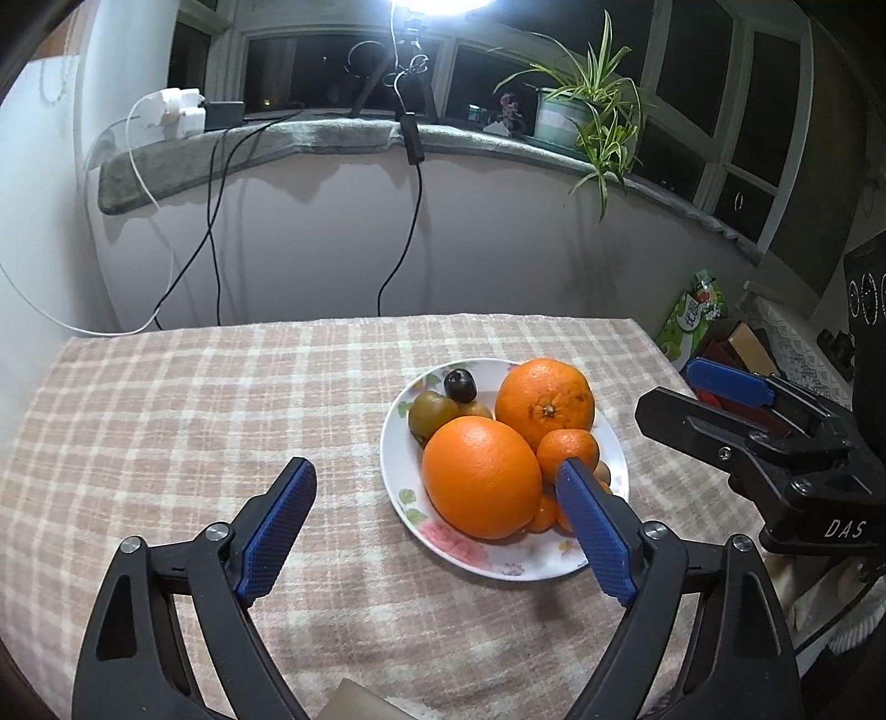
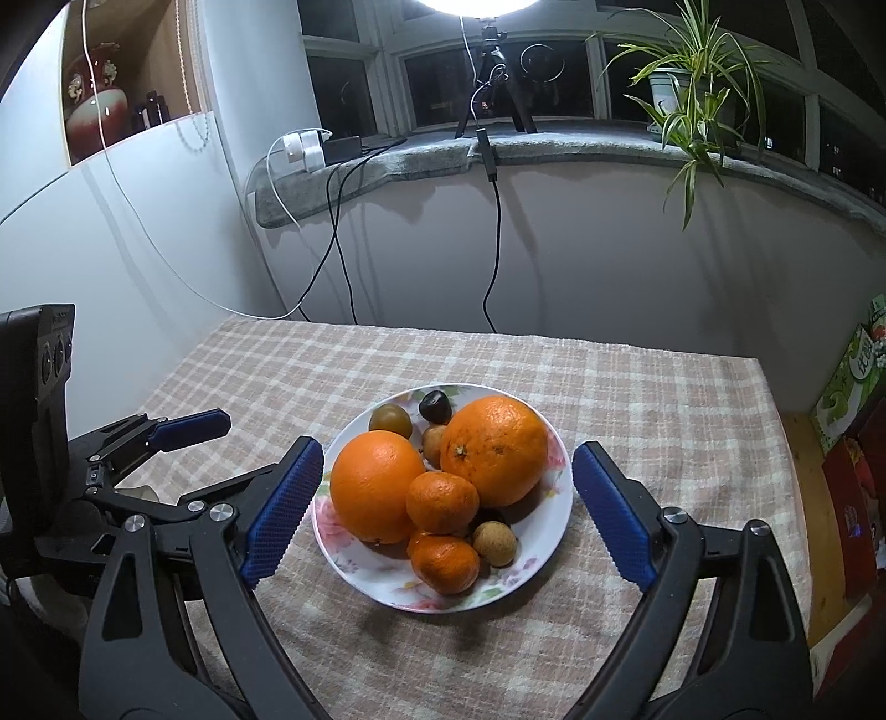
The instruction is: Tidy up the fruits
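Ahead and right of the left gripper (image 1: 437,501), whose jaws stand spread and empty, a flowered plate (image 1: 501,562) holds oranges (image 1: 482,476). Between the right gripper's (image 2: 448,501) wide, empty jaws sits that plate on the checked cloth (image 2: 637,387).

A round lamp (image 2: 443,4) high above and ahead of the claws blows out to pure white in both views, and the window panes (image 1: 321,72) behind it are black. The checked cloth (image 2: 637,399) ahead of the claws is evenly lit and sharp. The oranges (image 2: 376,487) carry soft highlights on top (no hard glare), and a dim shadow lies under the plate (image 2: 554,531) towards the claws. Cables (image 1: 410,232) cast faint doubled shadows on the wall. Fisheye bending curves the sill (image 1: 343,135); corners fall dark.
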`<state>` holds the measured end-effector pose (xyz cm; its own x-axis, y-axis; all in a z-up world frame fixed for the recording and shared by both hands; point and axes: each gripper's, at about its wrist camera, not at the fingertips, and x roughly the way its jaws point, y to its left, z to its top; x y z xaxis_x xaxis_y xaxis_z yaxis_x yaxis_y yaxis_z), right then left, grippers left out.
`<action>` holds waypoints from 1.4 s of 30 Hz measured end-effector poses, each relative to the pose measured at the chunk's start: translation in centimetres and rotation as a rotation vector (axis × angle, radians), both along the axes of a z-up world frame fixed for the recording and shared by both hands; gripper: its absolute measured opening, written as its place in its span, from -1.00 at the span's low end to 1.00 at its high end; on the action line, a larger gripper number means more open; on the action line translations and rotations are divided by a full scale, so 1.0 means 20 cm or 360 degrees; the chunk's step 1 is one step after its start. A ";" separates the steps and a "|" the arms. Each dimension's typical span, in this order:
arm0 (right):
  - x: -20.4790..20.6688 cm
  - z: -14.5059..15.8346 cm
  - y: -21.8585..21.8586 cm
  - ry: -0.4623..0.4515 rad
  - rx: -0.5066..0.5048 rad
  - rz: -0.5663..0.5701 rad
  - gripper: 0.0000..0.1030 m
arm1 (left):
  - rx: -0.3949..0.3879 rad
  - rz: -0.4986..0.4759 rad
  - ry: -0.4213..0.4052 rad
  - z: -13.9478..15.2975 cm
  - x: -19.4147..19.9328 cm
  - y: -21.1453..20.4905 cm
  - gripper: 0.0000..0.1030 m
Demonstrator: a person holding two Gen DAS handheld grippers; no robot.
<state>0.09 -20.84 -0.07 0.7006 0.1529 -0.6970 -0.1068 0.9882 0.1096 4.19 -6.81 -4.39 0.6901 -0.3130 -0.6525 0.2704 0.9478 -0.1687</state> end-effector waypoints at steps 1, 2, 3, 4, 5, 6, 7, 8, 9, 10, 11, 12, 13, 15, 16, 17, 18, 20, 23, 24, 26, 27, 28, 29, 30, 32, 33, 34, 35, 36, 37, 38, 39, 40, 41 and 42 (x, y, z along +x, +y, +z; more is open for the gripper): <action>0.00 0.00 0.00 -0.0001 0.0000 0.0000 0.82 | -0.0004 -0.0001 -0.0001 0.00 0.00 0.00 0.73; 0.00 0.00 0.00 -0.0001 0.0002 0.0000 0.82 | -0.0009 -0.0002 0.0000 0.00 0.00 0.00 0.76; -0.01 0.00 0.00 -0.0003 0.0003 0.0000 0.82 | -0.0013 -0.0002 0.0001 0.00 -0.01 0.00 0.89; -0.01 0.00 0.00 -0.0004 0.0004 0.0001 0.82 | -0.0020 -0.0003 0.0000 0.00 -0.01 0.00 0.97; -0.01 0.00 0.00 -0.0005 0.0005 0.0002 0.82 | -0.0024 -0.0003 -0.0008 0.00 -0.02 0.00 0.99; -0.01 0.00 0.00 -0.0005 0.0007 0.0001 0.82 | -0.0022 0.0002 -0.0011 0.01 -0.02 0.00 0.99; -0.01 0.00 0.00 -0.0004 0.0005 0.0002 0.82 | -0.0025 0.0000 -0.0006 0.00 -0.02 0.00 0.99; -0.01 0.00 0.00 -0.0004 0.0005 0.0002 0.82 | -0.0027 -0.0002 -0.0006 0.01 -0.02 0.00 0.99; -0.01 0.00 0.00 -0.0004 0.0006 0.0004 0.82 | -0.0023 -0.0001 -0.0009 0.01 -0.02 0.00 0.99; -0.01 0.00 0.00 -0.0003 0.0005 0.0002 0.82 | -0.0019 -0.0001 -0.0011 0.01 -0.02 0.00 0.99; -0.01 0.00 0.00 -0.0002 0.0002 0.0003 0.82 | -0.0016 0.0000 -0.0013 0.01 -0.02 -0.01 0.99; -0.01 0.00 0.00 -0.0001 0.0004 0.0000 0.82 | -0.0014 0.0002 -0.0014 0.01 -0.03 -0.01 0.99; -0.01 0.01 0.00 0.0000 0.0006 -0.0004 0.82 | -0.0011 0.0005 -0.0016 0.01 -0.03 -0.01 0.99; -0.01 0.01 0.00 -0.0001 0.0006 -0.0007 0.82 | -0.0003 0.0009 -0.0017 0.01 -0.03 -0.01 0.99; -0.02 0.01 -0.01 0.0000 0.0006 -0.0010 0.82 | -0.0001 0.0011 -0.0016 0.01 -0.03 -0.01 0.99; -0.02 0.01 -0.01 -0.0001 0.0005 -0.0013 0.82 | 0.0000 0.0014 -0.0014 0.00 -0.03 -0.01 0.99; -0.02 0.01 -0.01 0.0000 0.0005 -0.0016 0.82 | 0.0002 0.0021 -0.0013 0.00 -0.03 -0.01 0.99; -0.02 0.01 -0.01 0.0001 0.0005 -0.0022 0.82 | 0.0007 0.0034 -0.0009 0.00 -0.02 0.00 0.99; -0.03 0.00 -0.01 0.0001 0.0006 -0.0023 0.82 | 0.0008 0.0050 -0.0003 0.00 -0.02 0.01 0.99; -0.03 0.00 -0.01 0.0001 0.0005 -0.0025 0.82 | 0.0006 0.0053 -0.0001 0.00 -0.02 0.01 0.99; -0.03 0.00 -0.01 0.0001 0.0007 -0.0022 0.82 | 0.0006 0.0057 0.0000 0.00 -0.02 0.01 0.99; -0.02 0.00 -0.01 0.0001 0.0006 -0.0020 0.82 | 0.0008 0.0060 0.0000 0.00 -0.02 0.01 0.99; -0.02 0.00 -0.01 0.0001 0.0004 -0.0022 0.82 | 0.0008 0.0062 0.0000 0.00 -0.02 0.02 0.99; -0.02 0.00 -0.01 0.0001 0.0004 -0.0023 0.82 | 0.0007 0.0062 0.0000 0.00 -0.02 0.02 0.99; -0.02 0.00 -0.01 0.0001 0.0005 -0.0023 0.82 | 0.0007 0.0063 0.0001 0.00 -0.02 0.02 0.99; -0.02 0.00 -0.01 0.0003 0.0005 -0.0025 0.82 | 0.0008 0.0064 0.0000 0.00 -0.02 0.02 0.99; -0.02 0.00 -0.01 0.0004 0.0004 -0.0027 0.82 | 0.0009 0.0065 0.0000 0.00 -0.02 0.02 0.99; -0.02 0.00 -0.01 0.0005 0.0002 -0.0028 0.82 | 0.0008 0.0062 0.0001 0.00 -0.02 0.02 0.99; -0.02 0.00 -0.01 0.0006 0.0003 -0.0028 0.82 | 0.0008 0.0063 0.0001 0.00 -0.02 0.02 0.99; -0.02 0.00 -0.01 0.0007 0.0004 -0.0028 0.82 | 0.0009 0.0062 0.0001 0.00 -0.02 0.02 0.99; -0.02 0.00 -0.01 0.0006 0.0005 -0.0025 0.82 | 0.0008 0.0062 0.0000 0.00 -0.02 0.02 0.99; -0.02 0.00 -0.01 0.0006 0.0004 -0.0026 0.82 | 0.0009 0.0065 0.0000 0.00 -0.02 0.02 0.99; -0.02 0.00 -0.01 0.0005 0.0002 -0.0027 0.82 | 0.0008 0.0066 0.0001 0.00 -0.02 0.02 0.99; -0.02 0.00 -0.01 0.0004 0.0002 -0.0029 0.82 | 0.0007 0.0066 0.0001 0.00 -0.02 0.02 0.99; -0.02 0.00 -0.01 0.0005 0.0005 -0.0028 0.82 | 0.0009 0.0065 0.0001 0.00 -0.02 0.02 0.99; -0.02 0.00 -0.01 0.0006 0.0006 -0.0025 0.82 | 0.0010 0.0065 0.0001 -0.01 -0.02 0.02 0.99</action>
<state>-0.28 -21.06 -0.04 0.7003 0.1443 -0.6991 -0.0906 0.9894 0.1135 3.84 -6.33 -4.49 0.7019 -0.2805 -0.6547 0.2316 0.9591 -0.1626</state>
